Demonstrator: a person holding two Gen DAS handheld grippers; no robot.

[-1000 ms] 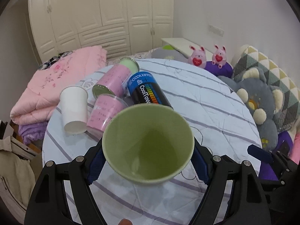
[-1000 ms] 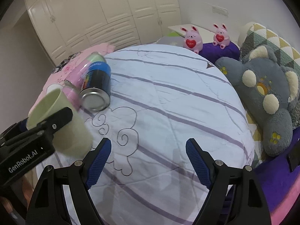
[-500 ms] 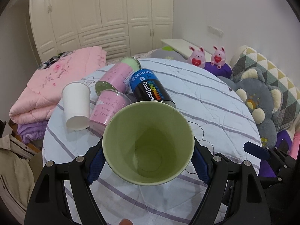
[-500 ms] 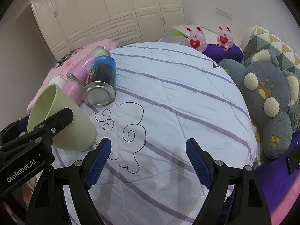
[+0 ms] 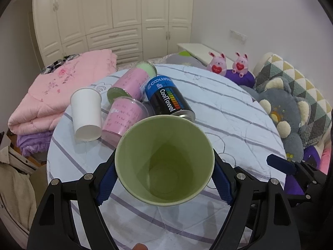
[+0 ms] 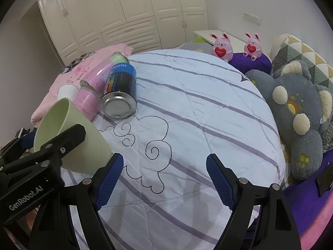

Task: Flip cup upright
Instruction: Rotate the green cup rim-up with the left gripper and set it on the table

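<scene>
My left gripper [image 5: 164, 184] is shut on a light green cup [image 5: 164, 162], its open mouth tilted up toward the camera. In the right wrist view the green cup [image 6: 70, 137] is held at the left, its base low over or touching the striped cloth; I cannot tell which. My right gripper [image 6: 162, 179] is open and empty over the cloth's middle. A white paper cup [image 5: 86, 114] lies on its side at the left.
A round table with a white, purple-striped cloth [image 6: 197, 108]. A blue-black can [image 5: 167, 96], a pink cup [image 5: 124, 118] and a pink canister [image 5: 133, 81] lie together at the back left. Grey plush toy [image 6: 295, 112] at the right edge. Pink blankets [image 5: 54, 95] beyond the left.
The green cup in my left gripper has tipped more upright and come lower toward the cloth. My right gripper has stayed open and hardly moved.
</scene>
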